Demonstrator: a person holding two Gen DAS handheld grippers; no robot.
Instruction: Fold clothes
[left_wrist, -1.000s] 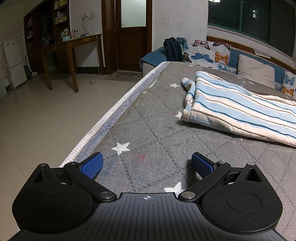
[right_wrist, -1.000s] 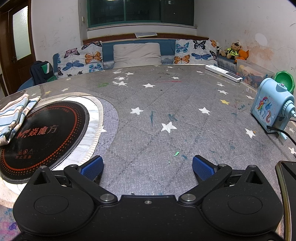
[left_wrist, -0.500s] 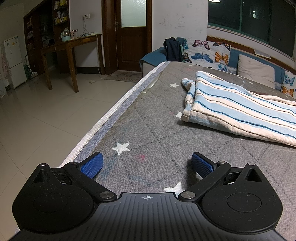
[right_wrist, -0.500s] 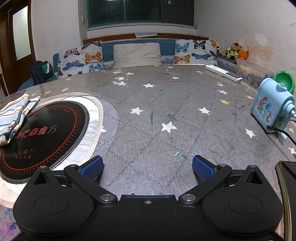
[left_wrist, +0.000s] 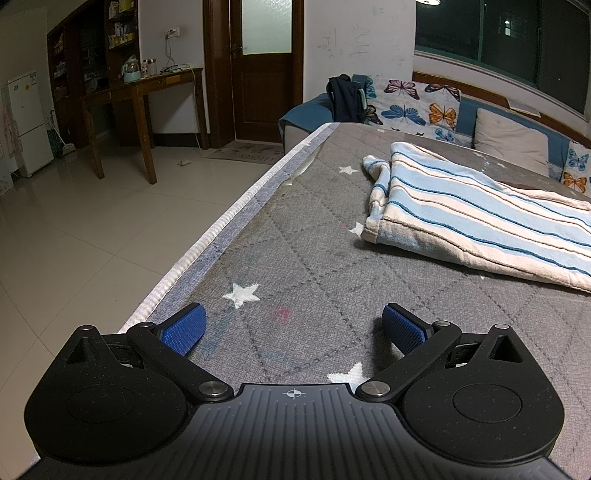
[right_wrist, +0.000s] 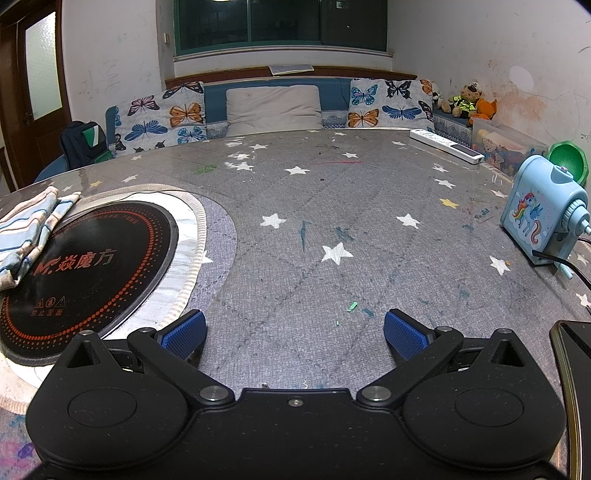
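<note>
While both sets of jaws stand wide and empty, the left gripper (left_wrist: 291, 325) and the right gripper (right_wrist: 293, 328) sit low over the star-patterned grey table (right_wrist: 332, 206). The striped garment (left_wrist: 476, 218), loosely folded, lies partly on the round black induction cooktop (right_wrist: 92, 254), well apart from the blue pencil sharpener (right_wrist: 539, 221).

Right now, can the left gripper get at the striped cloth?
Probably yes: the left gripper is open, and only bare table cover lies between it and the striped cloth ahead to its right.
</note>
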